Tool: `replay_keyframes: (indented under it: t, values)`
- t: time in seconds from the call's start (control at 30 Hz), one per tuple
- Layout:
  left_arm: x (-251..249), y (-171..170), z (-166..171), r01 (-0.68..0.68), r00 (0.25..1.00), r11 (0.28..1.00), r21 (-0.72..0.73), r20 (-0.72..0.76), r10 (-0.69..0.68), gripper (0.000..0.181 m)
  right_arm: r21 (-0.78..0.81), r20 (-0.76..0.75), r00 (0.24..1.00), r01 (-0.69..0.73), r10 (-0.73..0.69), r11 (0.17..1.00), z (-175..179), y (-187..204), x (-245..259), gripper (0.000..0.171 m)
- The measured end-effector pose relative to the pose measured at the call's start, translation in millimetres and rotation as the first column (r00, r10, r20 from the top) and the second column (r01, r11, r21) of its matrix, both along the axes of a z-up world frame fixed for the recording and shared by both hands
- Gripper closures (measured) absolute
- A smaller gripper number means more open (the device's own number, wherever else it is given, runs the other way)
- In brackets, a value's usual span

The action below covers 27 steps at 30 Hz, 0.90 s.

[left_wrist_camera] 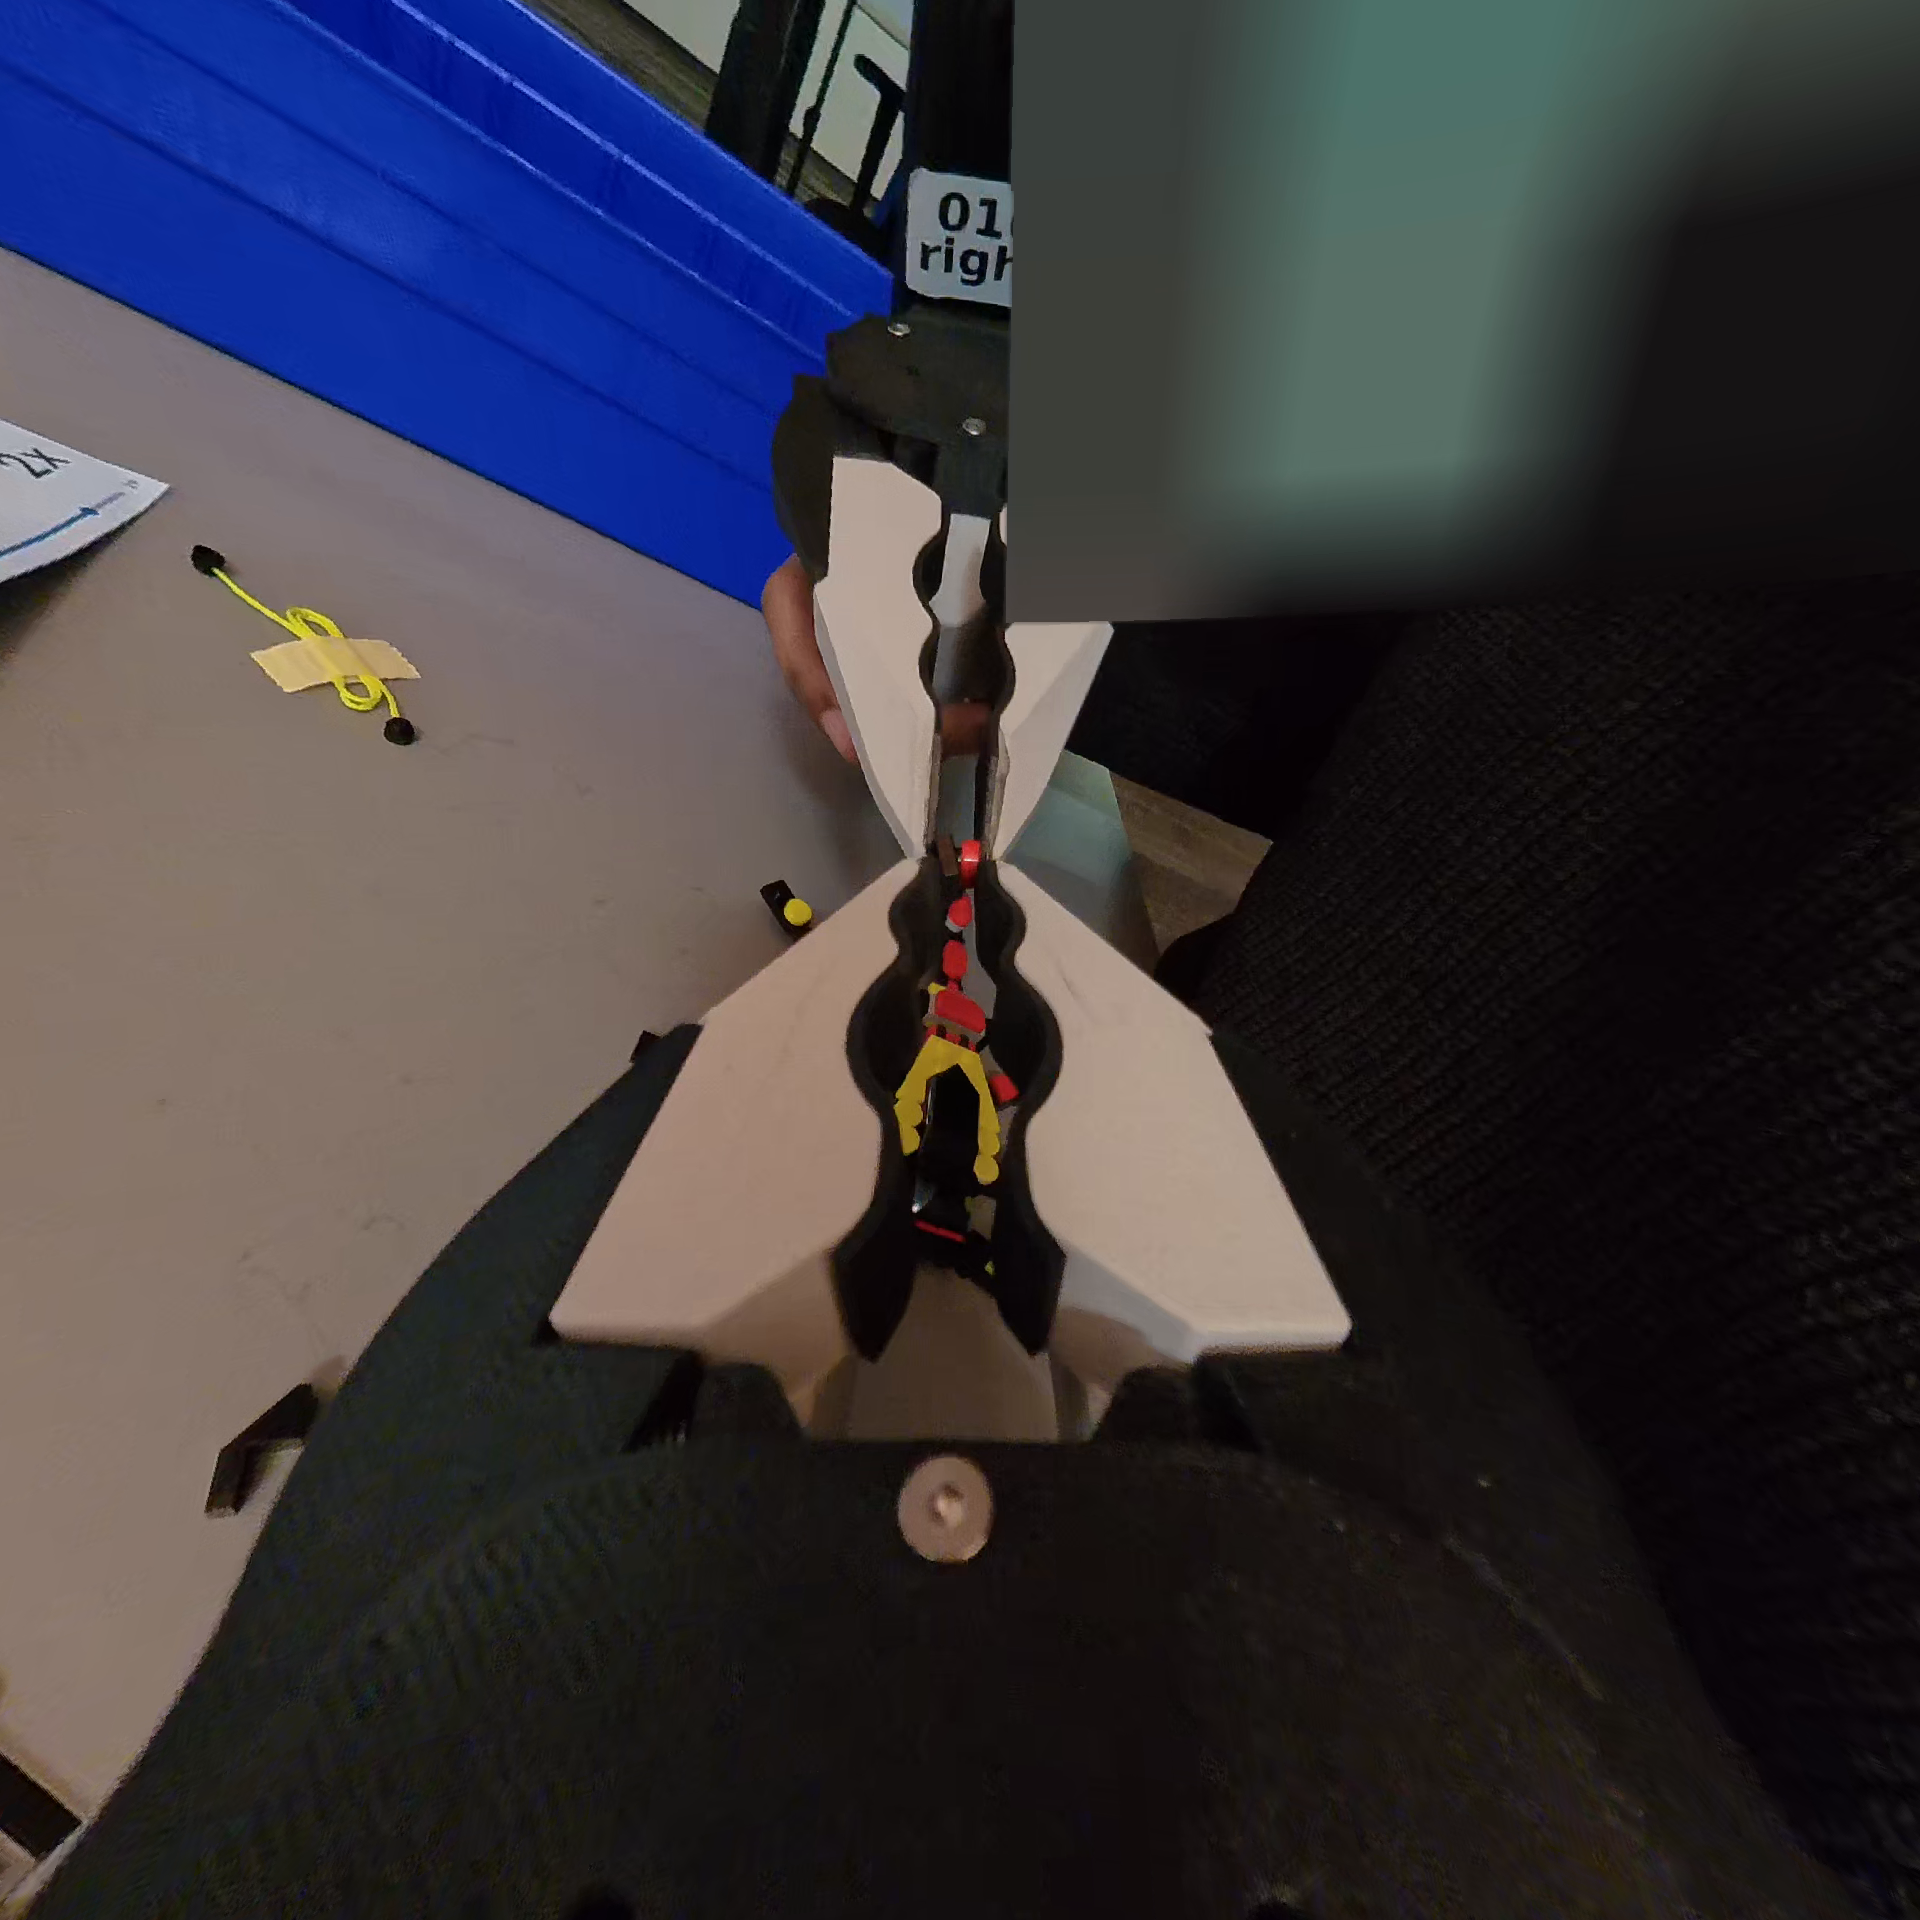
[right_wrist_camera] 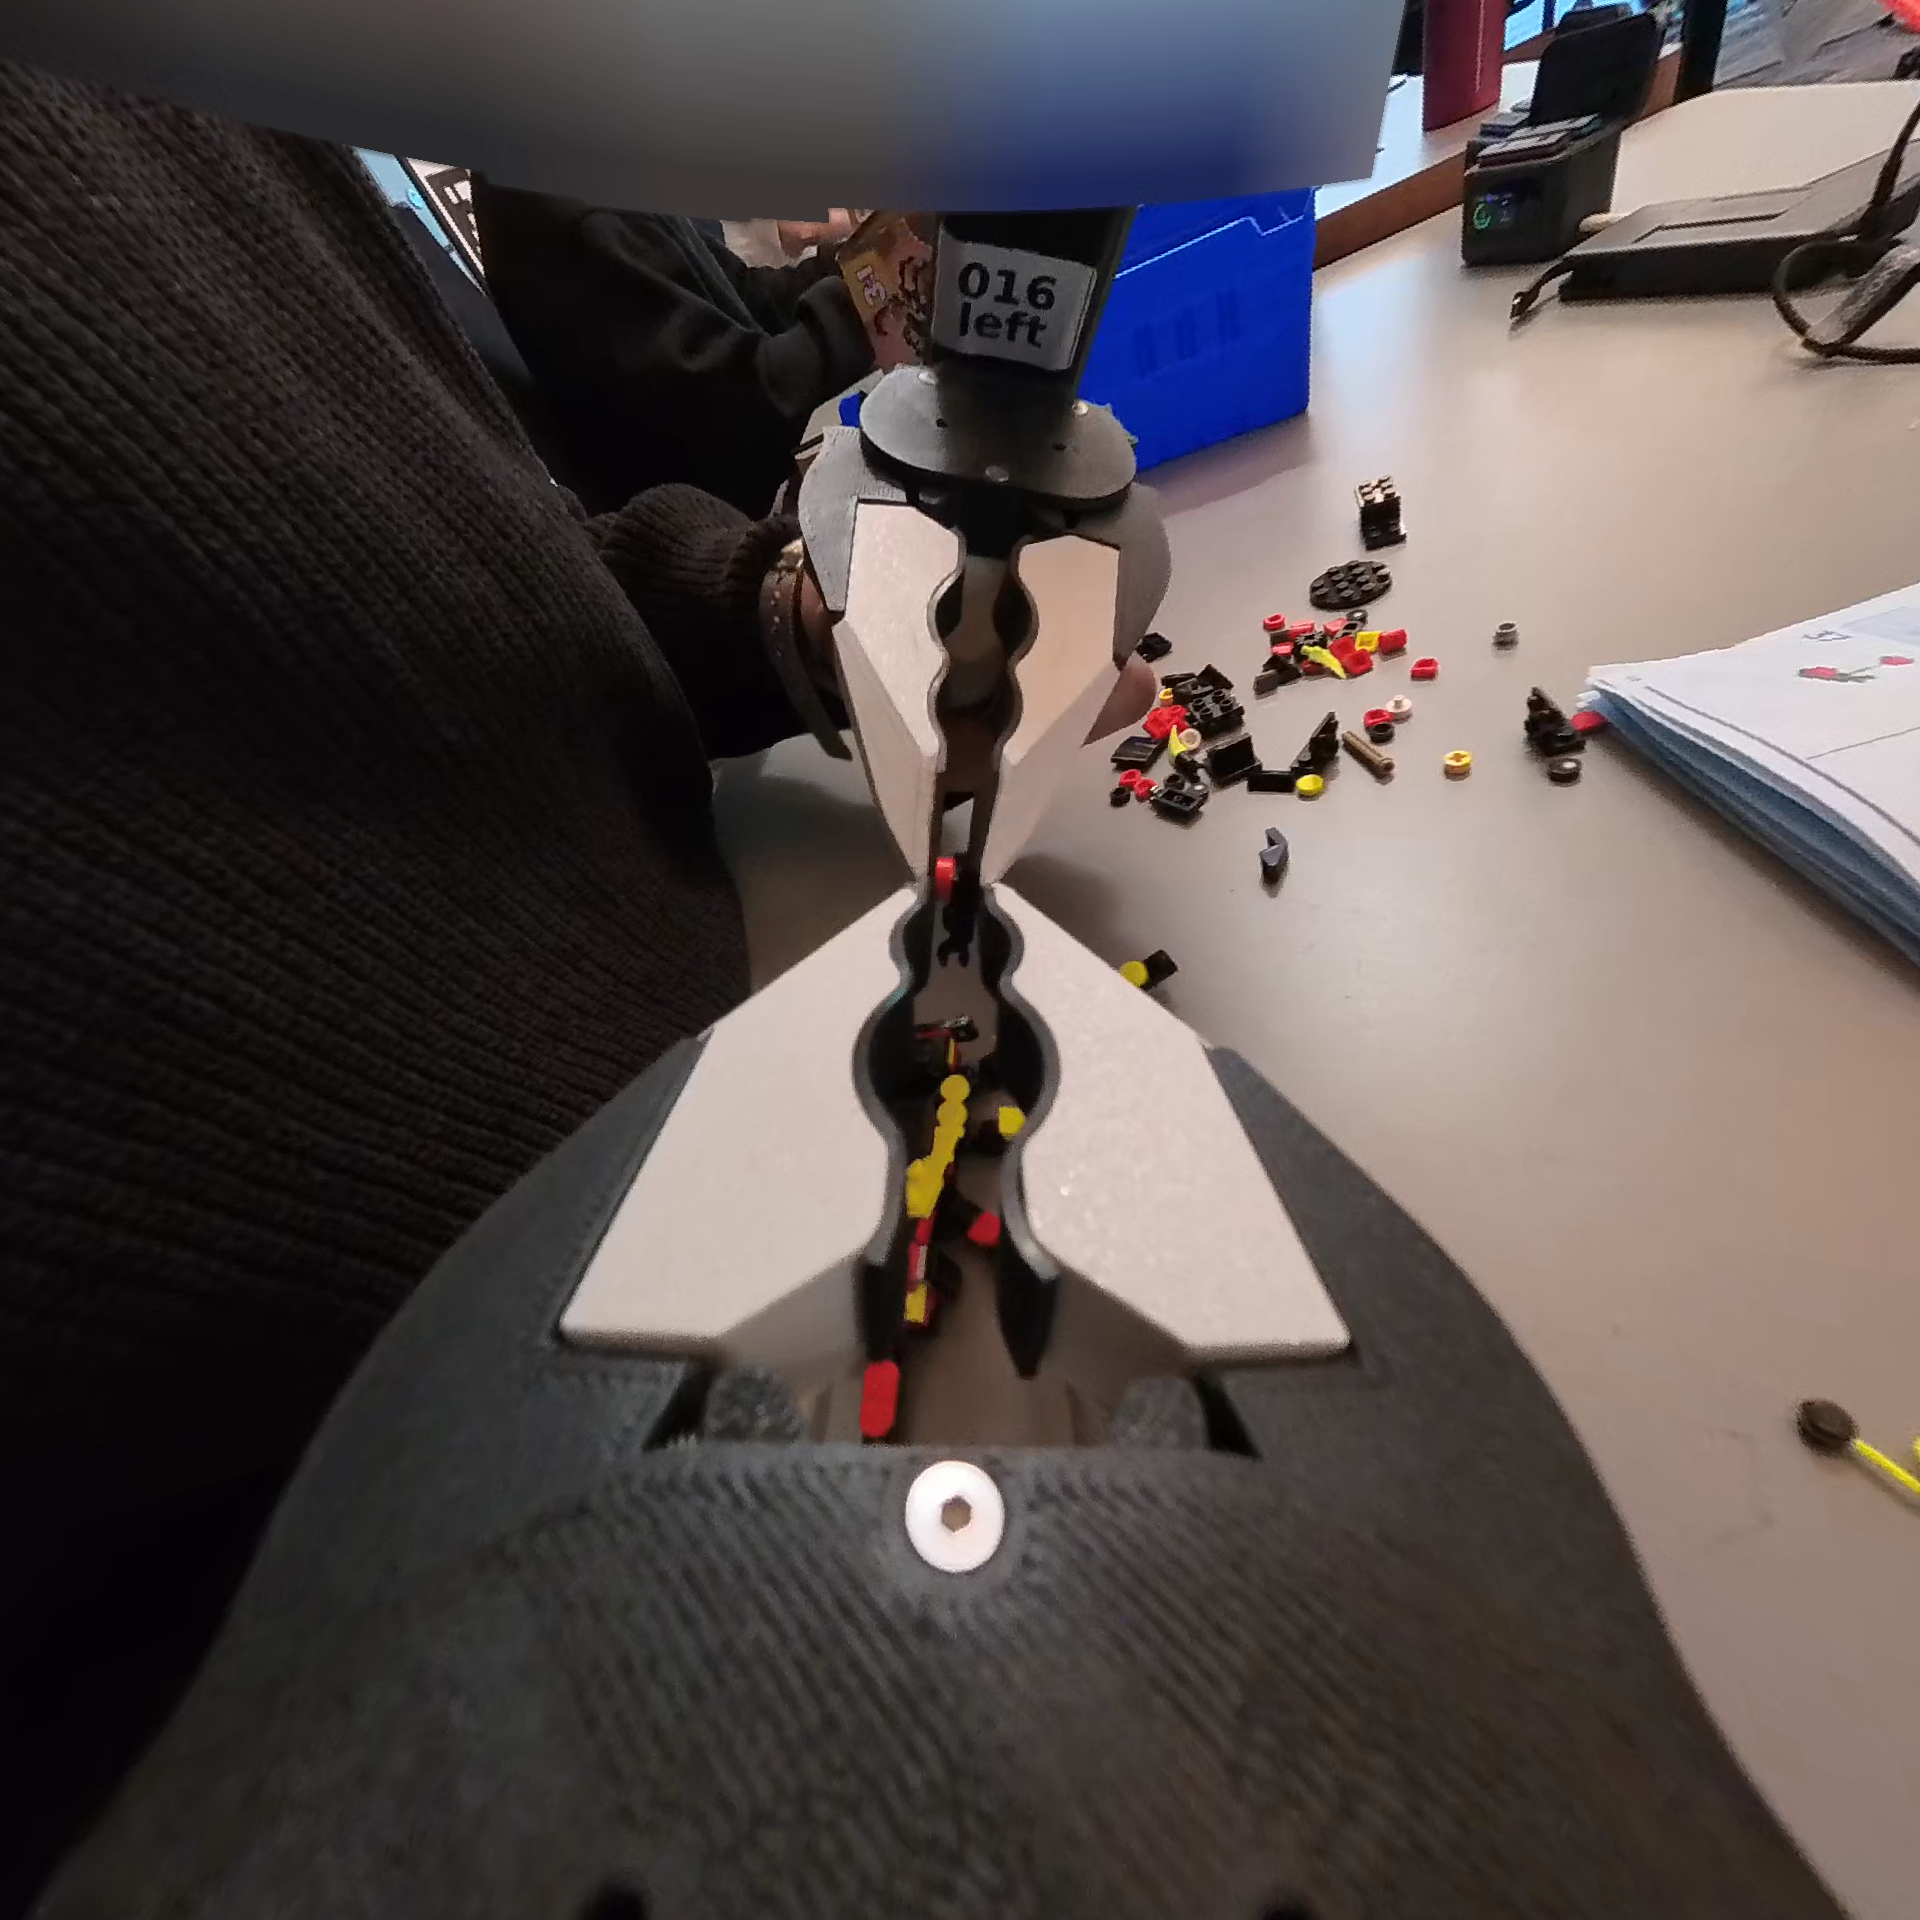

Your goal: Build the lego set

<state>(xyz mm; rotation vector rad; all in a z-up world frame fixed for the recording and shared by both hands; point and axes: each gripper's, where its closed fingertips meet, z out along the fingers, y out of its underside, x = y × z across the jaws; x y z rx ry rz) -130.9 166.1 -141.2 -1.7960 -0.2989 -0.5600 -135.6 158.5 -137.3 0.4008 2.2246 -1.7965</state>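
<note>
My left gripper [left_wrist_camera: 951,871] and right gripper [left_wrist_camera: 964,840] meet tip to tip above the table's edge. A lego assembly [left_wrist_camera: 948,1081] of red, yellow and black pieces shows in the slot between the left fingers. In the right wrist view it [right_wrist_camera: 940,1153] shows in the slot of my right gripper [right_wrist_camera: 951,896]. A small red piece [right_wrist_camera: 943,873] of it sits where the tips meet the left gripper [right_wrist_camera: 951,860]. Both pairs of fingers are closed on it. How far it reaches below the fingers is hidden.
Loose lego pieces [right_wrist_camera: 1247,717] lie on the grey table [right_wrist_camera: 1455,1039] beside an instruction booklet [right_wrist_camera: 1787,748]. A black-and-yellow piece [right_wrist_camera: 1143,971] lies near the tips. A blue bin [left_wrist_camera: 416,260] stands behind. A taped yellow cord [left_wrist_camera: 332,655] lies left. A dark knitted sleeve [right_wrist_camera: 312,727] fills the left. Less than 4 cm separates the two grippers' tips.
</note>
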Motion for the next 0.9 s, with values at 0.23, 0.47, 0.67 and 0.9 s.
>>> replay_keyframes:
  t: [0.23,0.47,0.67,0.9]
  values:
    - [7.5,-0.3,-13.6,0.03,0.988,0.995,-0.091,-0.147,-0.043,0.175,0.092,0.015,0.998,-0.055,0.054,0.994,-14.6,-0.2,8.5,0.167]
    - [12.8,-2.4,-30.5,0.054,0.975,0.984,-0.17,-0.203,-0.089,0.175,0.209,0.028,0.997,-0.081,0.076,0.975,-31.1,-1.9,14.3,0.166]
    - [15.3,-5.6,-31.8,0.081,0.971,0.981,-0.178,-0.208,-0.118,0.175,0.223,0.038,0.996,-0.091,0.084,0.971,-32.9,-4.9,17.0,0.168]
    - [11.9,-5.0,-29.2,0.069,0.975,0.983,-0.168,-0.195,-0.102,0.176,0.2,0.035,0.997,-0.071,0.065,0.977,-29.8,-4.3,13.0,0.168]
